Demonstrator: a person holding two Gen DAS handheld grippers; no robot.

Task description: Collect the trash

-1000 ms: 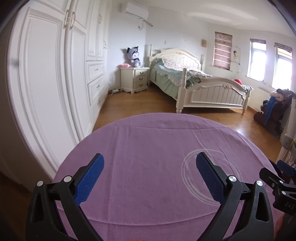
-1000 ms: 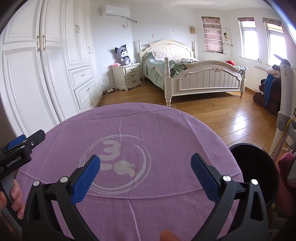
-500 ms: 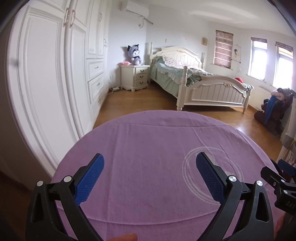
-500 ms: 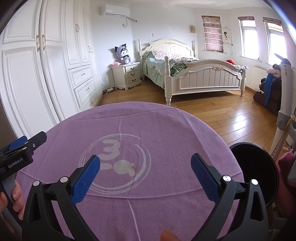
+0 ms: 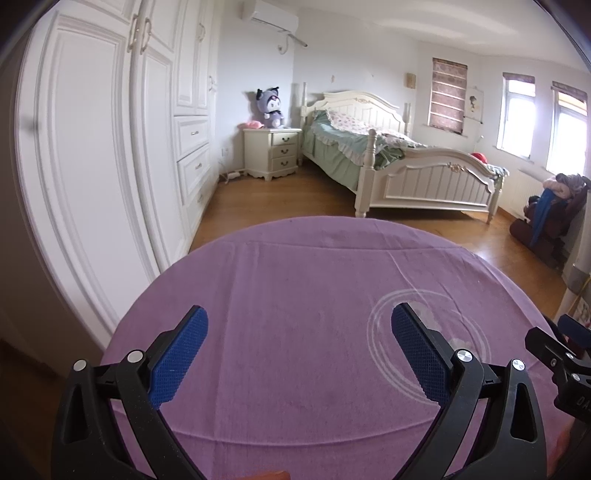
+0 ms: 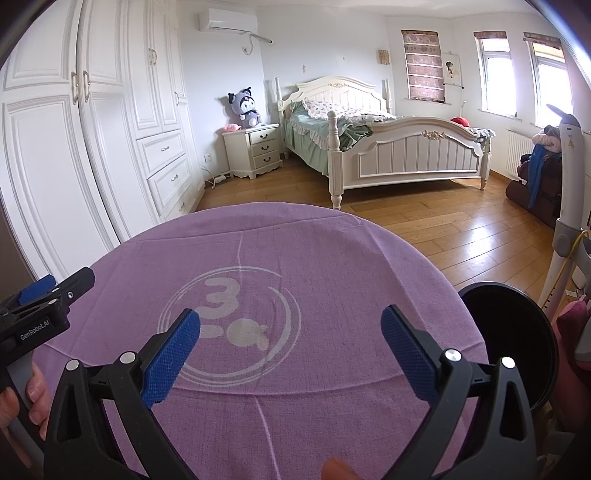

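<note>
A black bin (image 6: 513, 332) stands on the floor just beside the right edge of the round table, its dark mouth facing up; what lies inside cannot be told. No scrap of trash shows on the table in either view. The purple cloth (image 5: 314, 295) covers the whole tabletop and lies mostly flat, with a few fold lines and a white printed ring mark (image 6: 236, 325) (a "3" sits in its upper half).

The right gripper (image 6: 290, 339) hangs over the near part of the cloth with its blue pads wide apart and nothing between them. The left gripper (image 5: 299, 343) hangs over the cloth's left half, likewise spread wide and empty. In the right wrist view the left gripper's black body reaches in from the left edge, and a hand (image 6: 22, 398) grips its handle.

Beyond the table lies a wooden floor (image 6: 443, 221). A tall white wardrobe (image 5: 110, 147) with panelled doors and drawers runs along the left wall. A cream nightstand (image 5: 273, 153) stands in the far corner with a plush toy (image 5: 271, 107) on top, next to a cream bed (image 5: 399, 162) with green bedding. An air conditioner (image 6: 227, 20) hangs high on the far wall, and windows (image 6: 517, 70) light the right side.
</note>
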